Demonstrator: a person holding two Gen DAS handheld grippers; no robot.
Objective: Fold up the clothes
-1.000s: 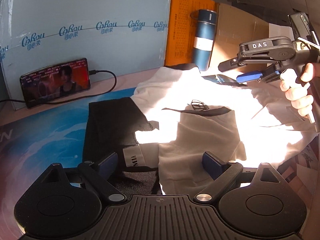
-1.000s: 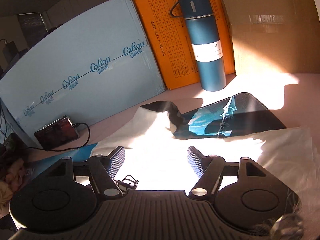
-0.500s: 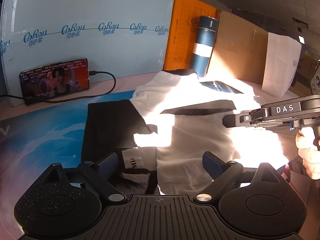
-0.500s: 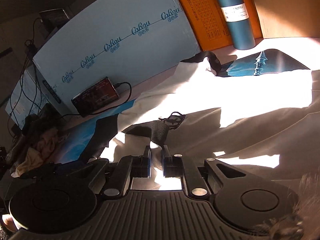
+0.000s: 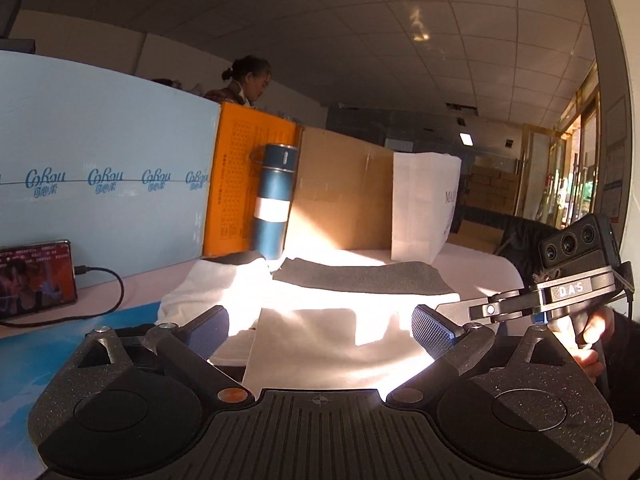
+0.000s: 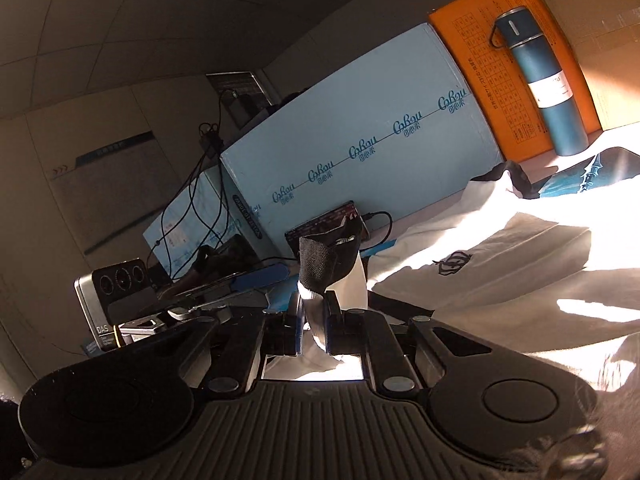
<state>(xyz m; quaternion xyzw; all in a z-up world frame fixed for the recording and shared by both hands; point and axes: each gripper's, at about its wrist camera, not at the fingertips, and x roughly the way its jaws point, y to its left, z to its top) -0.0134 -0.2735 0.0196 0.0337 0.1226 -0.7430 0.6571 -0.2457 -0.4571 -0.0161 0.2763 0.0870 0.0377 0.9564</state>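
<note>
A white garment with black trim lies spread on the table in bright sun; it also shows in the right wrist view. My left gripper is open above its near edge, with nothing between the fingers. My right gripper is shut on a white fold with a black cuff that stands up between the pads. In the left wrist view the right gripper sits at the right, its fingertips hidden behind my left finger. The left gripper's body shows at the left of the right wrist view.
A blue flask stands at the back beside an orange box, a light blue board, a cardboard box and a white paper bag. A phone with cable leans at the left. A person stands behind the boxes.
My right gripper has lifted the pinched black-cuffed fold up off the table and swung left. My left gripper has tilted upward and stays open. The garment's near part now lies folded over.
</note>
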